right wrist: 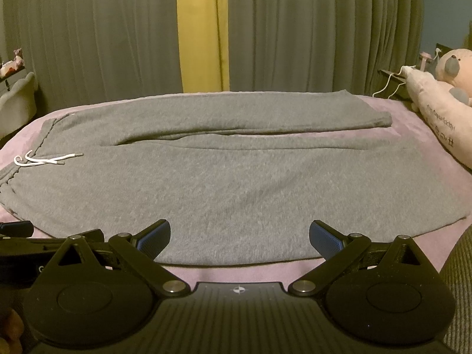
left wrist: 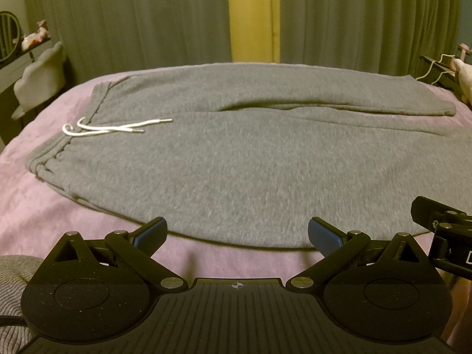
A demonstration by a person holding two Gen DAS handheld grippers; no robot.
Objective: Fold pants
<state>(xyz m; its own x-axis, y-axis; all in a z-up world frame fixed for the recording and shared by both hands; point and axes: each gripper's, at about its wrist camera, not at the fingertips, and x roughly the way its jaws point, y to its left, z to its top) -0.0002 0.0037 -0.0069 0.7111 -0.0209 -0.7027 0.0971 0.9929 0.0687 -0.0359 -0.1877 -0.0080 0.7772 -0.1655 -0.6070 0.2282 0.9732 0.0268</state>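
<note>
Pants [left wrist: 250,162]: grey sweatpants are laid flat across a pink bedspread [left wrist: 35,206], spread ahead of both claws, waistband to the left and legs running right; this layout is judged a ready start for a lengthwise fold.

Drawstring [left wrist: 115,128]: white cords are left loose on the fabric, ahead and left of the left gripper.

Far leg: one leg [right wrist: 236,115] is seen lying beyond the other, a shallow crease between them, well ahead of both claws.

Near edge: the closest hem line of the pants is placed just ahead of the fingertips in both views, likely so it can be pinched first.

Left gripper [left wrist: 237,233]: jaws are held wide, nothing between the blue pads [left wrist: 153,231]; it is levelled low over the bedspread, pointed at the near edge, short of touching cloth.

Right gripper [right wrist: 239,234]: jaws are likewise spread wide and empty, poised just beside the left one, over the near edge.

Plush toy [right wrist: 451,65]: it is propped far right of the right claw, apart from the pants.

Curtains [right wrist: 295,29]: drawn behind the bed.
</note>
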